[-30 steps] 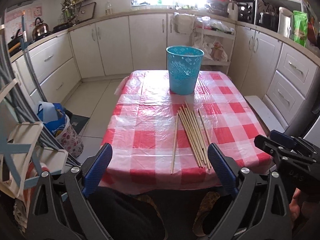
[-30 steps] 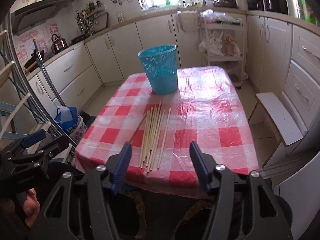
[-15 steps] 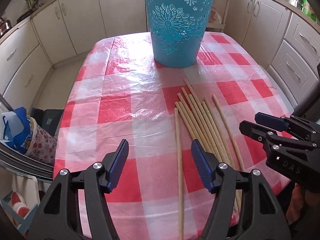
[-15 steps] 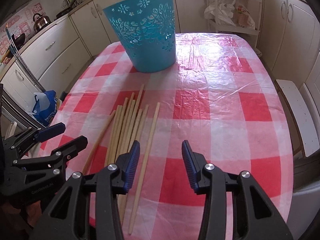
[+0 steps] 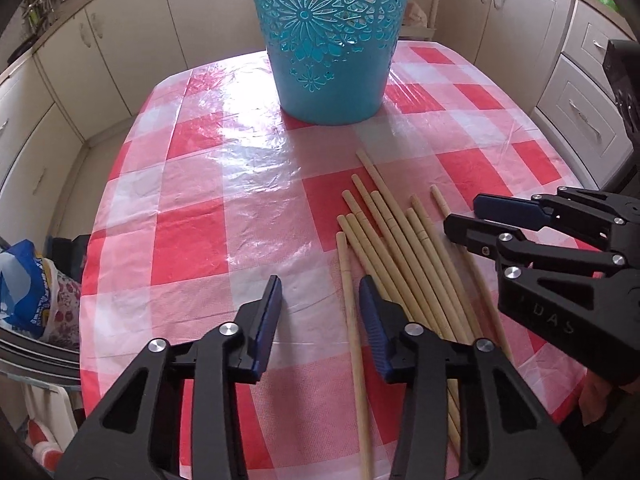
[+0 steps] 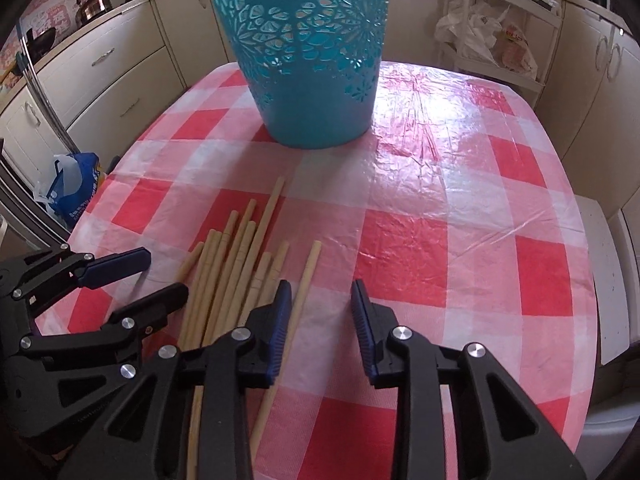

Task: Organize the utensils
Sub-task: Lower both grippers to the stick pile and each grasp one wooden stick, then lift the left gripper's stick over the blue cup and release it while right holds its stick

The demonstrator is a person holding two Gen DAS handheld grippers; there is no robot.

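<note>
Several long wooden chopsticks (image 5: 400,240) (image 6: 236,264) lie side by side on the red-and-white checked tablecloth (image 5: 192,240) (image 6: 440,260). A teal cut-out bucket (image 5: 328,52) (image 6: 312,80) stands upright behind them. My left gripper (image 5: 320,292) (image 6: 168,274) hangs low over the bundle's left edge, its jaws closing; the leftmost chopstick lies between them beside the right finger, not pinched. My right gripper (image 6: 320,292) (image 5: 460,212) is low over the bundle's right edge, jaws closing too, the rightmost chopstick between them near the left finger, not pinched.
Cream kitchen cabinets (image 5: 100,60) run around the table. A blue bag (image 5: 24,280) (image 6: 72,188) sits on the floor to the left. A white bench (image 6: 608,280) stands at the table's right side, and a trolley with plastic bags (image 6: 500,40) behind it.
Both grippers came down and forward from the table's near edge to just above the chopsticks. Both pairs of jaws have narrowed, the left far more than the right.
</note>
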